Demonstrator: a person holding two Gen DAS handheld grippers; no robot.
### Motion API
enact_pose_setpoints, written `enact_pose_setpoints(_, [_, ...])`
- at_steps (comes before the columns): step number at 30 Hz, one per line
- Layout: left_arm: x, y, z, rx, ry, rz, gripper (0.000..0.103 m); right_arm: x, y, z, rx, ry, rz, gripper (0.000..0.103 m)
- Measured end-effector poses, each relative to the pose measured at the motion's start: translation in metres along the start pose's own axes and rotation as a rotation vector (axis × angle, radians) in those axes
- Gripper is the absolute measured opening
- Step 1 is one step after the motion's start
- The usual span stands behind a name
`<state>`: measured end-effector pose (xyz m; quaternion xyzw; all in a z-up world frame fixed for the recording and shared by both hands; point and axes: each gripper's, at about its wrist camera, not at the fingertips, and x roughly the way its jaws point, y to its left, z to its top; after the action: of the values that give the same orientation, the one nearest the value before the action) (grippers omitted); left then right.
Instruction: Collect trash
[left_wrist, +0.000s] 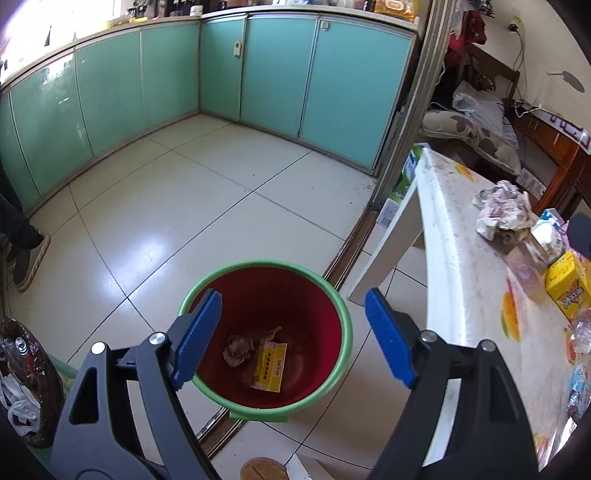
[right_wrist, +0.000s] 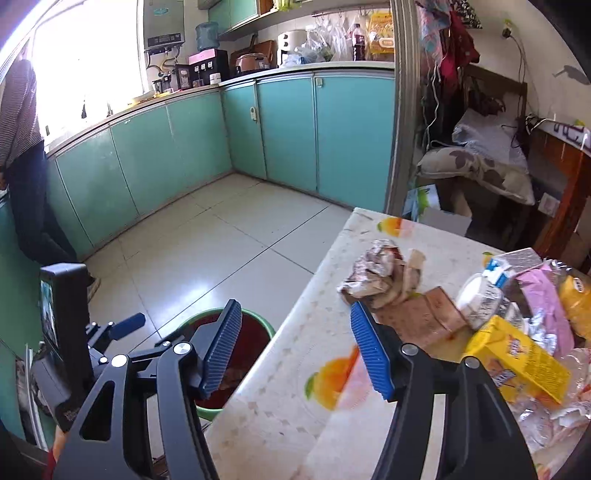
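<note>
A red bin with a green rim (left_wrist: 334, 291) stands on the floor beside the table. Inside it lie a crumpled brownish wad (left_wrist: 238, 349) and a yellow packet (left_wrist: 269, 367). My left gripper (left_wrist: 293, 332) hangs open right above the bin, with nothing between its blue pads. My right gripper (right_wrist: 295, 349) is open too, over the table's near-left edge (right_wrist: 280, 362), empty. On the table lie a crumpled wrapper (right_wrist: 376, 273), a brown flat packet (right_wrist: 424, 317), a yellow carton (right_wrist: 517, 358) and other litter. The bin (right_wrist: 258, 325) shows partly behind the right gripper's left finger.
Teal kitchen cabinets (left_wrist: 273, 74) line the back and left walls, with open tile floor (left_wrist: 207, 221) before them. A person stands at the far left (right_wrist: 22, 147). A cushion (right_wrist: 476, 170) and clutter fill the room at right. A dark bag-filled object (left_wrist: 29, 384) sits bottom left.
</note>
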<state>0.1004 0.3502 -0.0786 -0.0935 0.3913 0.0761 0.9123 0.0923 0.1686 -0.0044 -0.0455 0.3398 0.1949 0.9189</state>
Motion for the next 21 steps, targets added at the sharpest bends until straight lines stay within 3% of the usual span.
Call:
enact_pose_setpoints(7, [-0.044, -0.056, 0.002, 0.076, -0.105, -0.073, 0.085, -0.044, -0.037, -0.029, -0.024, -0.014, -0.134, 0.064])
enact_pose_setpoints(14, [-0.059, -0.104, -0.004, 0.115, -0.1, -0.152, 0.089, -0.084, -0.059, -0.045, 0.008, -0.057, -0.163, 0.064])
enact_pose_setpoints(21, [-0.066, -0.14, -0.015, 0.173, -0.112, -0.162, 0.09, -0.12, -0.075, -0.057, -0.014, -0.088, -0.218, 0.065])
